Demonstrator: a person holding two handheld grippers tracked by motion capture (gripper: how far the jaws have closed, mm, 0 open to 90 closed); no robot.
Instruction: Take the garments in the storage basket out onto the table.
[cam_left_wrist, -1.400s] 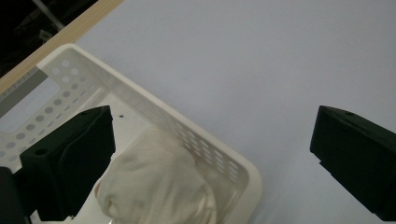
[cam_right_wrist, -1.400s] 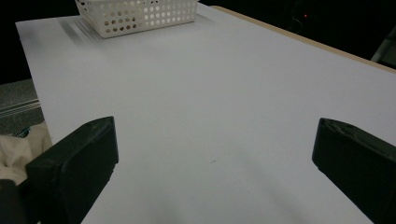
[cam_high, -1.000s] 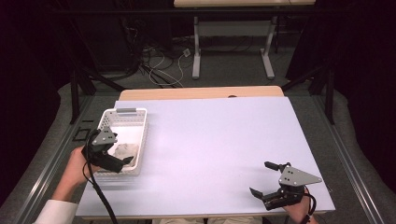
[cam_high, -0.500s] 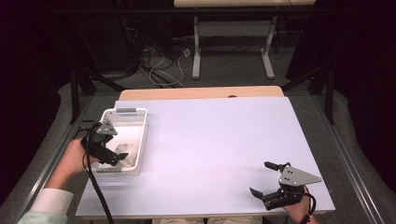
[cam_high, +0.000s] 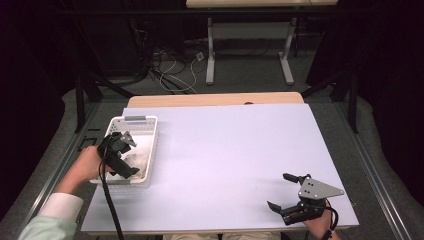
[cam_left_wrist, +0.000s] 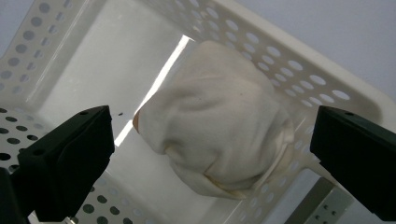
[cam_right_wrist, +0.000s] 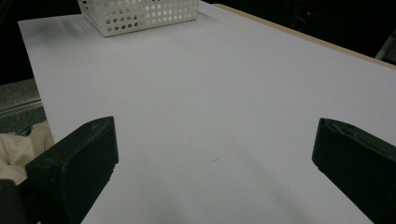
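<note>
My high view looks down on the table (cam_high: 225, 150); the left gripper view peers closely into the basket (cam_left_wrist: 280, 51), at ten o'clock, shared.

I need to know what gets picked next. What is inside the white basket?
A bunched cream cloth lies inside the basket, between the open jaws of the left gripper. Bare basket floor shows beside it. Anything under the cloth is covered.

The right tool (cam_right_wrist: 212, 163) hovers with its jaws spread wide over the bare white table (cam_right_wrist: 224, 93), and a perforated white basket (cam_right_wrist: 140, 14) stands at the far edge.
</note>
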